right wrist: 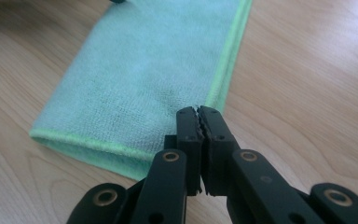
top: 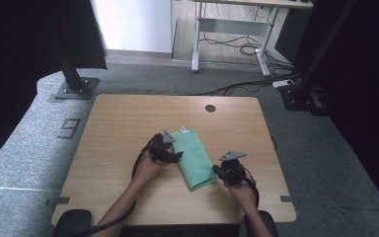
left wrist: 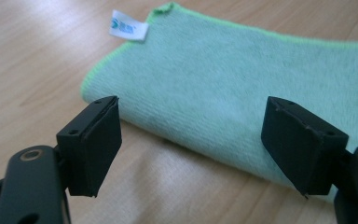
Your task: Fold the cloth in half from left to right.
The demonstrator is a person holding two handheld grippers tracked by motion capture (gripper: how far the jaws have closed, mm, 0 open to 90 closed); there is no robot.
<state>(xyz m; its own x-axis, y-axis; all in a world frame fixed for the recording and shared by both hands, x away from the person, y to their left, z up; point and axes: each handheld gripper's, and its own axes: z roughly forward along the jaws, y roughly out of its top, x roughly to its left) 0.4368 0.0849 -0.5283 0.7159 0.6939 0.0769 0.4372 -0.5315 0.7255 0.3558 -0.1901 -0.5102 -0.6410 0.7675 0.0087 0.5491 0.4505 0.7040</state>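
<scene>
Between both sets of jaws on the surface (top: 118, 123) we note the folded green cloth (top: 194, 159). Left gripper (left wrist: 193, 140) gapes wide at its long edge, empty; right gripper (right wrist: 199, 112) is closed at the near corner, pinch uncertain. Risk: one-sided pull unfolds it.

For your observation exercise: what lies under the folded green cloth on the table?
The green cloth lies flat on the wooden table, its white label sticking out at one corner. Its folded layers hide the wood beneath and anything between them, so nothing more can be told.
</scene>
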